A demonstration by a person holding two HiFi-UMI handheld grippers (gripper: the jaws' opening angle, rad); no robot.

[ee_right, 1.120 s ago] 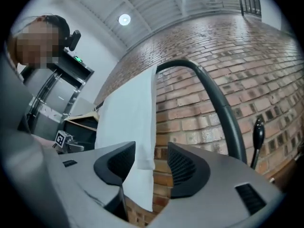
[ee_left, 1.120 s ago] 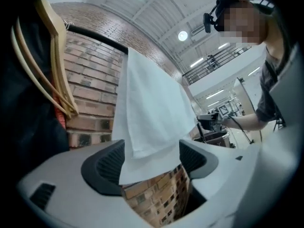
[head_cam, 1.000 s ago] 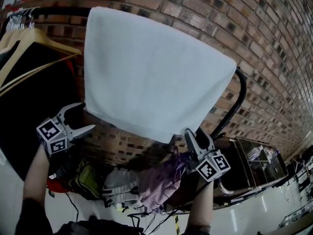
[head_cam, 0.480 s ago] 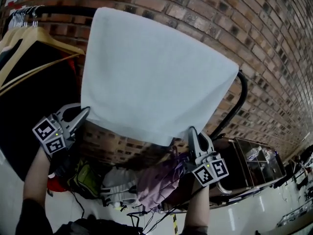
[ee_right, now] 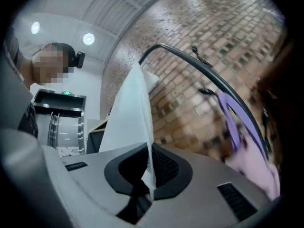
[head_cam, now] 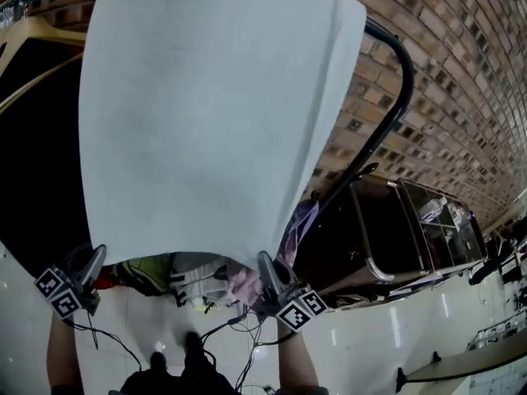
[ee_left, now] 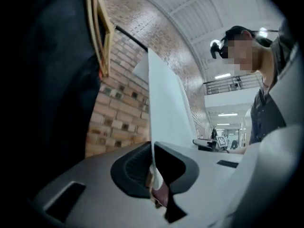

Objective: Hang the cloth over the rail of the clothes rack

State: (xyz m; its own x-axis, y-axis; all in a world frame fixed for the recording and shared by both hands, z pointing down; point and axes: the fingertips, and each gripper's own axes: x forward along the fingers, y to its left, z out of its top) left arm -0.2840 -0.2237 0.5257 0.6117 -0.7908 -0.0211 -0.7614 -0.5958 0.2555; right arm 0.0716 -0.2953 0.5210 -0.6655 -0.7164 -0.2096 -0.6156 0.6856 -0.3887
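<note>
A white cloth (head_cam: 206, 113) hangs over the black rail (head_cam: 395, 56) of the clothes rack, its front side long and flat. My left gripper (head_cam: 99, 253) is shut on the cloth's lower left corner. My right gripper (head_cam: 265, 262) has just been closing, and its pads pinch the lower right corner. In the left gripper view the cloth (ee_left: 164, 113) rises edge-on from between the jaws of that gripper (ee_left: 153, 167). In the right gripper view the cloth (ee_right: 130, 118) runs from that gripper (ee_right: 151, 170) up toward the rail (ee_right: 199, 63).
Wooden hangers (head_cam: 33, 35) with a dark garment (head_cam: 33, 163) hang at the left of the rail. A heap of clothes (head_cam: 198, 278) lies under the cloth, a purple garment (head_cam: 300, 220) beside it. A brick wall (head_cam: 445, 72) stands behind, a dark cabinet (head_cam: 387, 237) at right.
Both grippers were open just under the cloth's lower edge, then shut on its two corners and moved down with them. The front of the cloth now hangs longer.
</note>
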